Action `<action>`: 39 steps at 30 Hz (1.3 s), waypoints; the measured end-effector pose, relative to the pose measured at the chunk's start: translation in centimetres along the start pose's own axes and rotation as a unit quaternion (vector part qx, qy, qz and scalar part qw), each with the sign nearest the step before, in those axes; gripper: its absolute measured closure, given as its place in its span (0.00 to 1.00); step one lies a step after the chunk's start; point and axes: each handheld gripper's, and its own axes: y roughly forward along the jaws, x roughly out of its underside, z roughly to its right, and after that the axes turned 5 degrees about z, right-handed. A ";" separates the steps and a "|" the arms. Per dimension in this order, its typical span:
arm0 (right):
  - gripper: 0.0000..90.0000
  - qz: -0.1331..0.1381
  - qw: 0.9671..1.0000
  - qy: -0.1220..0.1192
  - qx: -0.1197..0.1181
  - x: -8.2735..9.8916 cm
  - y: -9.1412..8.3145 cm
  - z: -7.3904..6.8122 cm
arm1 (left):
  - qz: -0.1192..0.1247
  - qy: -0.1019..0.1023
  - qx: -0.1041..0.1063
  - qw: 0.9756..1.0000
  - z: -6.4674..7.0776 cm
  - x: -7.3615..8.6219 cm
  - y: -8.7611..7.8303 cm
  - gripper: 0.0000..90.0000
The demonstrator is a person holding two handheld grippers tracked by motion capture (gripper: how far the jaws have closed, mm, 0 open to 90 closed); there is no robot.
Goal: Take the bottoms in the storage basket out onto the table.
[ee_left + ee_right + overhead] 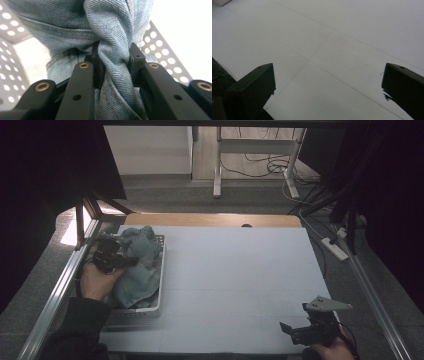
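Note:
A crumpled pair of blue denim jeans (140, 265) lies in a white perforated basket (161, 270) at the table's left side. My left gripper (131, 261) reaches into the basket from the left, held by a hand. In the left gripper view its black jaws pinch a thick fold of the denim (113, 65), and the basket's holed walls (160, 50) show behind. My right gripper (292, 330) rests low at the table's front right, jaws wide apart over bare white surface (329, 57), nothing between them.
A white sheet (235, 280) covers the table, with a wooden strip (210, 220) along its far edge. Aluminium rails (55, 295) run along both sides. A power strip (336, 249) and cables lie off the right edge. Desk legs stand on the floor behind.

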 end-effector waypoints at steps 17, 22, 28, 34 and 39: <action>0.00 0.002 1.000 -0.001 -0.001 0.0 0.0 0.0 | 0.044 0.021 0.004 0.999 1.3 -1.3 -3.2 0.80; 0.00 0.002 1.000 -0.001 -0.001 0.0 0.0 0.0 | 0.056 0.024 0.008 0.998 1.5 -1.5 -3.9 0.80; 0.00 0.002 1.000 0.000 -0.001 0.0 0.0 0.0 | 0.066 0.023 0.014 0.997 1.6 -1.8 -4.7 0.80; 0.00 -0.001 1.000 0.002 -0.001 0.0 0.1 0.0 | 0.066 0.031 0.012 0.997 1.9 -2.4 -5.3 0.80; 0.00 -0.002 1.000 0.003 -0.001 -0.1 0.1 0.0 | 0.076 0.034 0.010 0.996 1.9 -3.1 -6.4 0.80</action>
